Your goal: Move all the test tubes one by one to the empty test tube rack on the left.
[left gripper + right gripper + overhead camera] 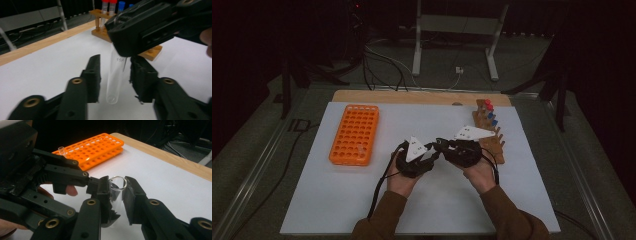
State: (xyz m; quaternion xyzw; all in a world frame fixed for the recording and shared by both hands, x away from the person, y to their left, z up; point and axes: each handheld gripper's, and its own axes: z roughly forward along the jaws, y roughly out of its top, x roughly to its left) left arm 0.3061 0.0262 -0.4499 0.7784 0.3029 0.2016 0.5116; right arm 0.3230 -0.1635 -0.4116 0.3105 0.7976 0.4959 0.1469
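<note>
Meeting over the middle of the white table (337, 210), the two hand-held grippers face each other with one clear test tube (115, 75) between them. The right gripper (117, 191) is clamped on the tube near its open mouth, both jaws pressing the glass, and holds it upright above the table surface. The left gripper (115, 80) is released: its two jaws stand apart on either side of the tube's lower half with visible gaps, touching nothing. One orange rack (355, 134) lies to the left of the grippers; in the right gripper view one further clear tube (61, 150) stands in it. One wooden rack (488, 131) stands to the right, carrying four capped tubes, two red-capped (108, 8) and two blue-capped (121, 6).
</note>
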